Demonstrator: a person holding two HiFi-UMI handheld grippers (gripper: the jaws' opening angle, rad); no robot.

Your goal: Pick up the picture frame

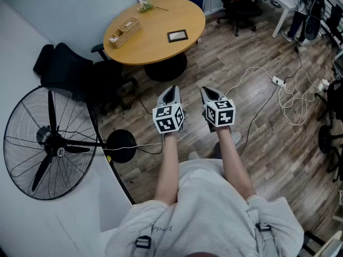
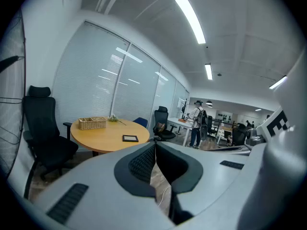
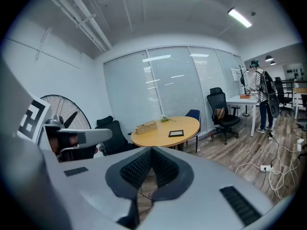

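A small black picture frame [image 1: 177, 35] lies flat on the round wooden table [image 1: 161, 42], toward its right side; it also shows as the frame [image 2: 130, 138] and the frame [image 3: 176, 133] in the gripper views. My left gripper [image 1: 172, 91] and right gripper [image 1: 208, 92] are held side by side over the wooden floor, well short of the table, both pointing toward it. Each is shut with nothing between its jaws. The left gripper [image 2: 155, 144] and right gripper [image 3: 151, 150] tips meet in their own views.
A wicker basket [image 1: 124, 31] and a small plant [image 1: 144, 6] sit on the table's left part. Black office chairs [image 1: 69, 68] stand left of it. A big floor fan [image 1: 49, 142] is at my left. Cables and a power strip [image 1: 277, 81] lie on the floor right. A person [image 2: 197, 123] stands far off.
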